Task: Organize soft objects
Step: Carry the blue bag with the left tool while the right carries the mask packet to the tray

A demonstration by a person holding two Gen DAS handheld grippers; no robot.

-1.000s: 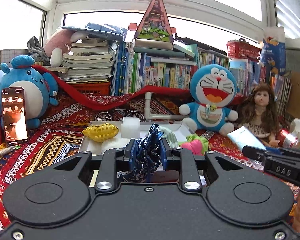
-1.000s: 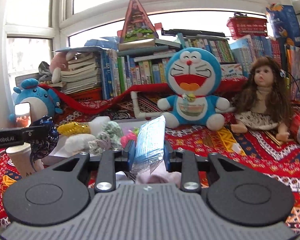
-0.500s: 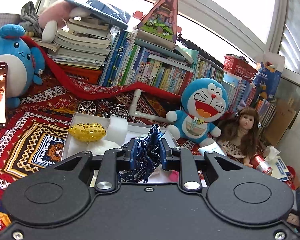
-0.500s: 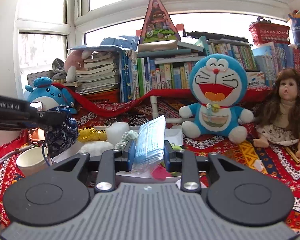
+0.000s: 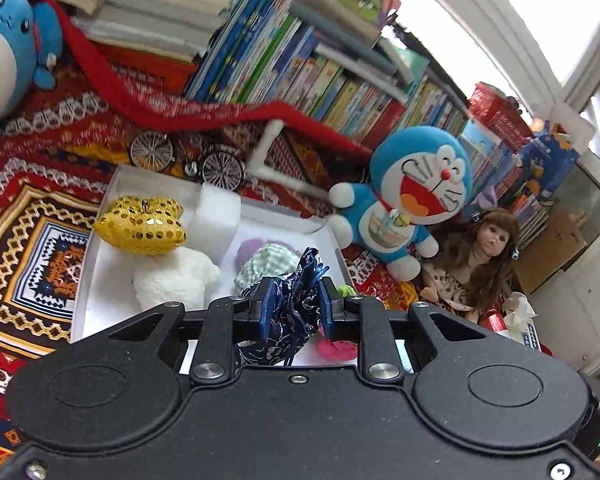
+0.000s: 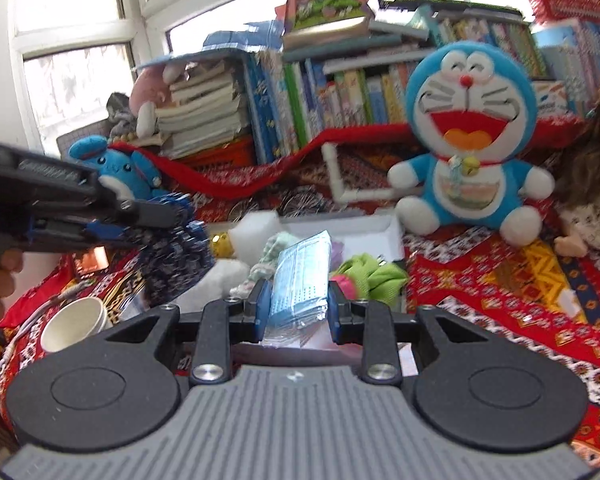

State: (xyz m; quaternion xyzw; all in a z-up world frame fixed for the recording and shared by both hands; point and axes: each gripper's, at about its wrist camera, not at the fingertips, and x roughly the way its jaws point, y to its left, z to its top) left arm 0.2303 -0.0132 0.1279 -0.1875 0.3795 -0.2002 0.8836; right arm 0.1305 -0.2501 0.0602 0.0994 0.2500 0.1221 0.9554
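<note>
left gripper point(image 5: 293, 296) clenches a navy patterned pouch point(image 5: 296, 312) above the white tray point(image 5: 100, 280); right gripper point(image 6: 298, 300) grips a blue tissue pack point(image 6: 300, 276); red patterned cloth point(image 6: 500, 280), books point(image 6: 340, 100) against the window.

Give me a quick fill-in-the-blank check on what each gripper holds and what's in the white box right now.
1. The left gripper is shut on a dark ____ patterned pouch.
2. The right gripper is shut on a pale blue ____.
3. In the white box, the gold sequin toy lies next to a white ____ block.
4. The long-haired doll sits beside the blue ____ plush.

Missing words: blue; packet; foam; cat
</note>
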